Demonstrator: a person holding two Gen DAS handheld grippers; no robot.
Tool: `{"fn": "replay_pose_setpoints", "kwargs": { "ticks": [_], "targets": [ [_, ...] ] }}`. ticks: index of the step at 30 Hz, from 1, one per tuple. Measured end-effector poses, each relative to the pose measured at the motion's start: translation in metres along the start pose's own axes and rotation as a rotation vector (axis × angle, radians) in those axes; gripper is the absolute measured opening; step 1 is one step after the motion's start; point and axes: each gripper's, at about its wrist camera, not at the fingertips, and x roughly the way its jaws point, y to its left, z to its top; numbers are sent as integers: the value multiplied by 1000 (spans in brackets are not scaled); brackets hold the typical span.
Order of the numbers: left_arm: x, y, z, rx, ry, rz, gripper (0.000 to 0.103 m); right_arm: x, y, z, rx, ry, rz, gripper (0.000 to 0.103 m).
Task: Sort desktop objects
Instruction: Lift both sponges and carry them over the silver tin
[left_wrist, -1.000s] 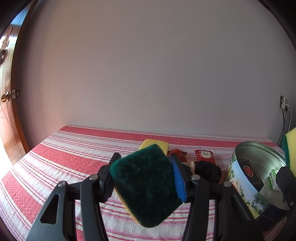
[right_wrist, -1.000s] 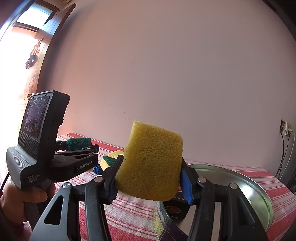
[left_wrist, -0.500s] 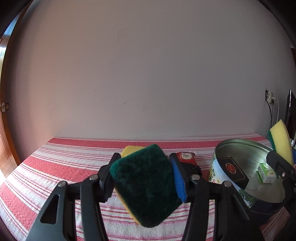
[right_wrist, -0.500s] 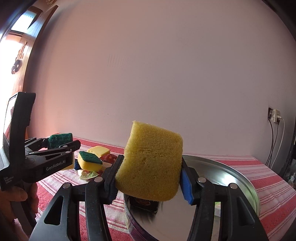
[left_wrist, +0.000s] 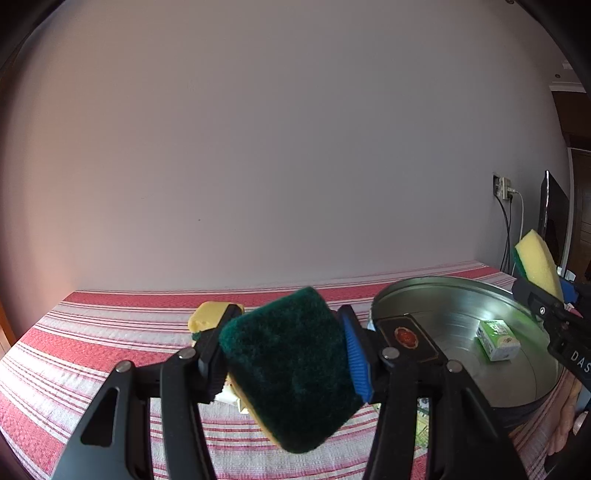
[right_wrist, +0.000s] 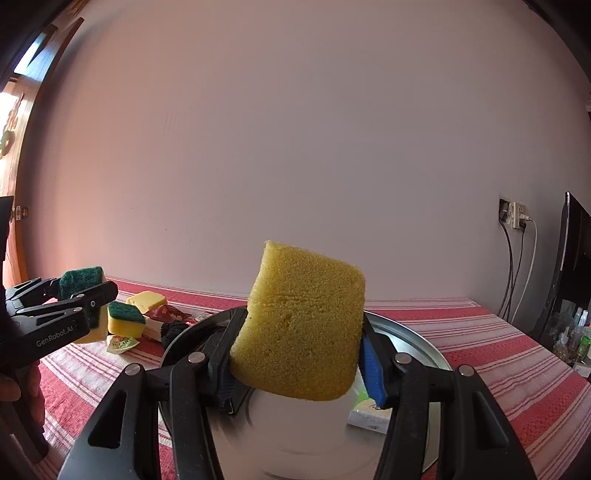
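My left gripper (left_wrist: 284, 362) is shut on a sponge (left_wrist: 291, 365) with its dark green scrub side facing the camera, held above the striped cloth just left of the round metal tin (left_wrist: 517, 369). My right gripper (right_wrist: 299, 354) is shut on a second sponge (right_wrist: 303, 321), yellow side facing the camera, held over the tin's open top (right_wrist: 417, 347). The right gripper's sponge also shows at the right edge of the left wrist view (left_wrist: 535, 262). The tin holds a black box (left_wrist: 406, 338) and a small green-white carton (left_wrist: 496, 339).
On the red-striped tablecloth (right_wrist: 498, 354) left of the tin lie two more yellow-green sponges (right_wrist: 125, 319), red sachets (right_wrist: 166, 314), a black bundle (right_wrist: 173, 328) and a small sauce packet (right_wrist: 120, 343). A wall stands behind; a wall socket with cables (right_wrist: 515, 218) and a dark screen are at right.
Both grippers have swung right with their sponges. The tin has come closer in the left wrist view, and the right gripper now hangs over the tin's opening.
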Motion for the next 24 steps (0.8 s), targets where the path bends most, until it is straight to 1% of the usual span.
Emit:
{"fn": "replay_pose_setpoints", "kwargs": {
  "ticks": [3, 4, 8, 13, 19, 21, 24],
  "targets": [
    [3, -11, 1, 5, 14, -33, 53, 0, -11, 2, 16, -1, -21, 58],
    [5, -17, 3, 18, 20, -42, 53, 6, -10, 3, 20, -1, -27, 58],
    [5, -41, 4, 61, 8, -78, 53, 2, -19, 1, 27, -2, -47, 58],
    [15, -70, 9, 52, 52, -164, 53, 2, -39, -1, 54, 10, -79, 58],
    [19, -112, 18, 92, 55, -248, 53, 10, -67, -3, 120, 42, -119, 58],
    [22, -123, 17, 103, 60, -264, 53, 11, -71, -3, 140, 44, -123, 58],
    [30, -131, 9, 125, 84, -263, 53, 13, -73, -4, 158, 55, -130, 58]
  ]
}}
